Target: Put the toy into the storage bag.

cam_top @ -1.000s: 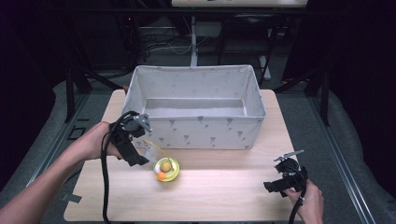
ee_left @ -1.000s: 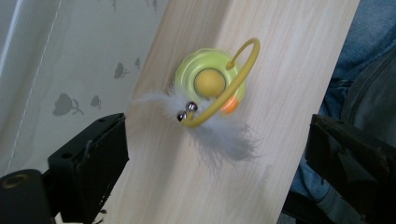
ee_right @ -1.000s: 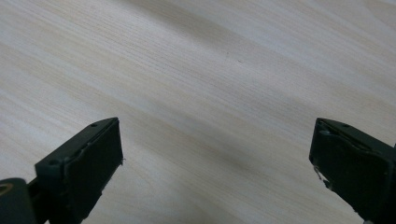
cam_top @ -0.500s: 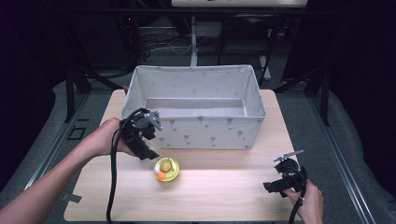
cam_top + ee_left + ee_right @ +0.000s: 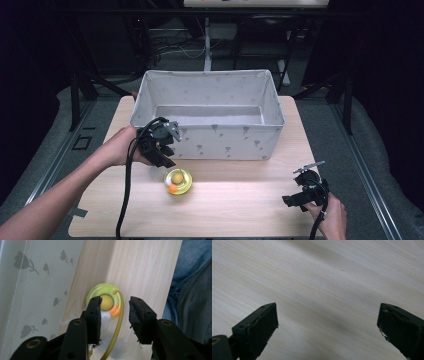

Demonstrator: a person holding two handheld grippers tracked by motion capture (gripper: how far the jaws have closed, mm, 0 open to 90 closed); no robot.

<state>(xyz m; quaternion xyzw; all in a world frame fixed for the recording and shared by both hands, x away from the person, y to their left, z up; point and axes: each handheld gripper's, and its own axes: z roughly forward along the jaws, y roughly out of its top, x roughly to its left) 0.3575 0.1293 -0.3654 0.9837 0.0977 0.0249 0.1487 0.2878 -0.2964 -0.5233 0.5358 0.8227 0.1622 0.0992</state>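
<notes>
A clear cup with a yellow-green lid (image 5: 178,181) lies on its side on the wooden table (image 5: 240,205), in front of the fabric bin. An orange and a white patch mark the lid (image 5: 106,302), and a yellow straw (image 5: 119,320) runs through the clear body. My left gripper (image 5: 167,162) reaches down at it from the left. Its jaws (image 5: 115,302) have just been closing with the clear body and straw between them, and a gap still shows beside the right jaw. My right gripper (image 5: 288,200) rests at the table's front right, open (image 5: 327,315) over bare wood.
A grey fabric bin (image 5: 225,142) with a small flower print stands across the back of the table, its wall (image 5: 30,290) close beside the cup. A cable (image 5: 125,200) trails from the left gripper. The person's trouser leg (image 5: 192,295) is past the table edge.
The left gripper has slid to the right, nearer the bin's front wall and the yellow-lidded cup. The right gripper has stayed where it was.
</notes>
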